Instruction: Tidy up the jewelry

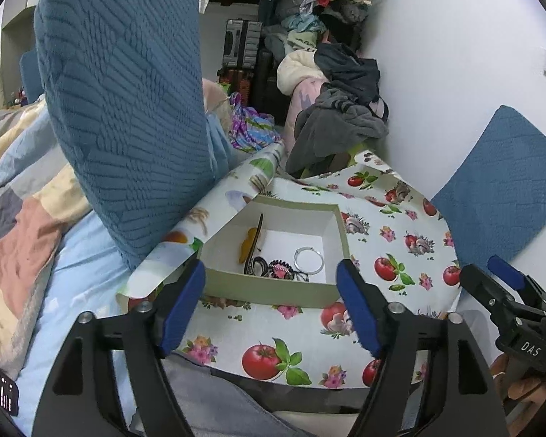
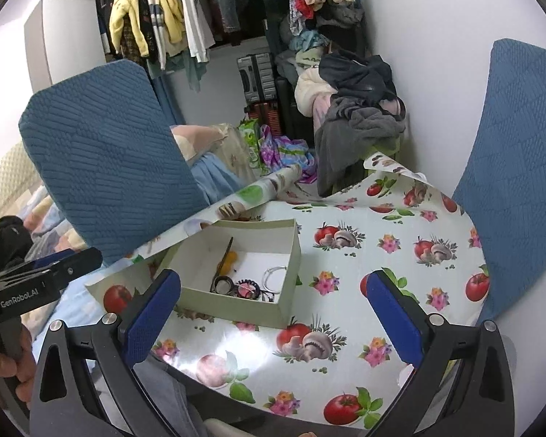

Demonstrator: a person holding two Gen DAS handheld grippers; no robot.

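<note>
An open pale-green cardboard box stands on a small table with a tomato-print cloth. Inside lie a silver ring bangle, a dark beaded bracelet with pink, a black coiled piece and an orange clip with a dark stick. My left gripper hovers open just in front of the box's near wall, nothing between its blue pads. My right gripper is open too, nearer than the box and to its right.
A blue quilted cushion leans at the table's left edge, another against the white wall on the right. A pile of clothes and suitcases stand behind. A patchwork bed cover lies left.
</note>
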